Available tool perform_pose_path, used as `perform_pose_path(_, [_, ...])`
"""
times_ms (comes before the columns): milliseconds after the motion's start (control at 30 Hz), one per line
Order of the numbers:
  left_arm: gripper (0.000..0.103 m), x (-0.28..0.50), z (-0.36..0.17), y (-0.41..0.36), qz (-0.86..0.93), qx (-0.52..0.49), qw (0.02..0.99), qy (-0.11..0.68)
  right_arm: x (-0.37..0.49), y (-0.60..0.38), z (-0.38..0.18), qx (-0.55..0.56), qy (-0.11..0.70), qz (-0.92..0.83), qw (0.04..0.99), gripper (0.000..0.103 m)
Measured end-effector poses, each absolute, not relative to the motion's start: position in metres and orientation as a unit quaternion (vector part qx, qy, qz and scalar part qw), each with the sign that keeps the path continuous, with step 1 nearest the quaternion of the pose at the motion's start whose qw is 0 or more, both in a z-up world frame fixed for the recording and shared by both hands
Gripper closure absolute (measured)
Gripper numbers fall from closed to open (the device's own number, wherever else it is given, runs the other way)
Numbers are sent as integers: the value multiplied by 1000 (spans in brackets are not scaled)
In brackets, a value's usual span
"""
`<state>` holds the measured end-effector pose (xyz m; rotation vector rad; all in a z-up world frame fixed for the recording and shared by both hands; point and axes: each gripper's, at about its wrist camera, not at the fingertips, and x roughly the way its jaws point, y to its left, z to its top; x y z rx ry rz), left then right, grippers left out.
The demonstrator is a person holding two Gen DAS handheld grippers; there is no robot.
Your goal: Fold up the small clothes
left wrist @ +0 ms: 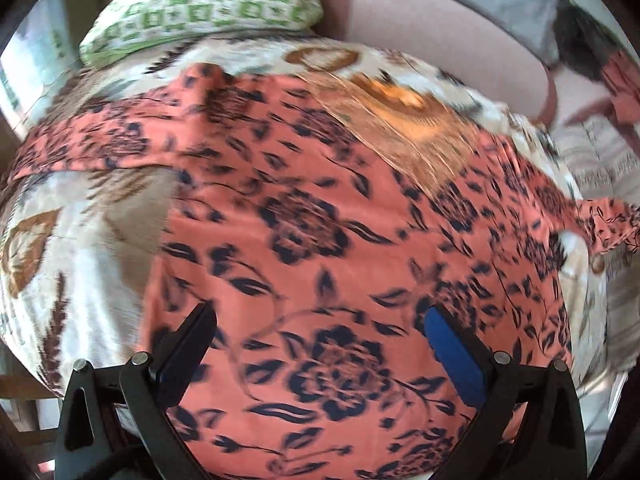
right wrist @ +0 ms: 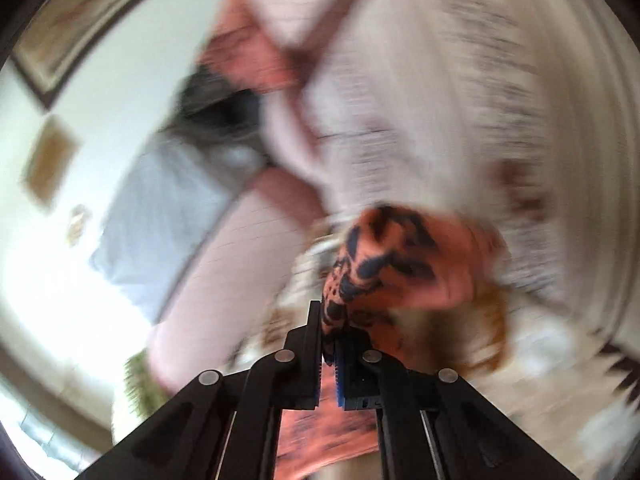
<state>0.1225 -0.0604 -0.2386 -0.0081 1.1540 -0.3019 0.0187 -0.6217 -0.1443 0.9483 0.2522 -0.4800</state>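
Bedspread (left wrist: 80, 240): leaf-printed, under orange floral garment (left wrist: 304, 220).
Left gripper (left wrist: 320, 332): spread wide above garment.
Right gripper (right wrist: 330, 328): pinching garment's edge.

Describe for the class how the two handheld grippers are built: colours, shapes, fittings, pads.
The left gripper has two matt black, angular plastic fingers, hinged on black link bars with round silver pins; a bright blue pad lines one finger's inner face. The right gripper is built alike: black fingers, silver pivot pins, and a blue ridged pad on an inner face. No sleeve or cable shows clearly.
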Motion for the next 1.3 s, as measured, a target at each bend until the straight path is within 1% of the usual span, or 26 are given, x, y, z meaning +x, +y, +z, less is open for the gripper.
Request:
perform_pose_path(133, [0, 129, -224, -22, -119, -19, 848, 516, 92, -528, -100, 425, 141, -122, 886, 98])
perform_pose_path(267, [0, 133, -209, 19, -95, -22, 866, 491, 169, -421, -93, 406, 176, -33, 896, 98])
perform_pose_path(400, [0, 135, -198, 61, -64, -19, 882, 466, 236, -326, -125, 410, 235, 40, 880, 98])
perform_pose_path(533, [0, 146, -195, 91, -24, -8, 892, 452, 300, -237, -172, 382, 338, 89, 856, 93])
perform_pose_path(567, [0, 147, -195, 94, -18, -6, 892, 452, 319, -214, -186, 368, 375, 113, 843, 90])
perform_pose_path(600, [0, 150, -195, 98, -12, -5, 892, 452, 326, -201, -198, 358, 404, 128, 832, 88])
perform_pose_path(667, [0, 154, -196, 101, -3, -3, 893, 449, 329, -179, -217, 342, 454, 159, 807, 87])
perform_pose_path(700, [0, 154, -197, 101, -1, -2, 894, 449, 317, -171, -222, 335, 461, 181, 802, 87])
perform_pose_path(833, [0, 167, -199, 86, -10, 3, 892, 452, 292, -205, -206, 308, 428, 216, 822, 87])
perform_pose_path(1000, [0, 197, -199, 42, -37, 5, 893, 449, 240, -278, -204, 308, 417, 173, 837, 87])
perform_pose_path(1100, [0, 205, -201, 15, -65, -2, 888, 456, 218, -327, -220, 328, 421, 131, 835, 87])
perform_pose_path(1233, [0, 193, -215, -28, -95, 64, 882, 457, 194, -374, -248, 373, 421, 105, 820, 86])
perform_pose_path(1300, [0, 189, -232, -45, -114, 85, 862, 487, 188, -389, -261, 390, 416, 103, 815, 86])
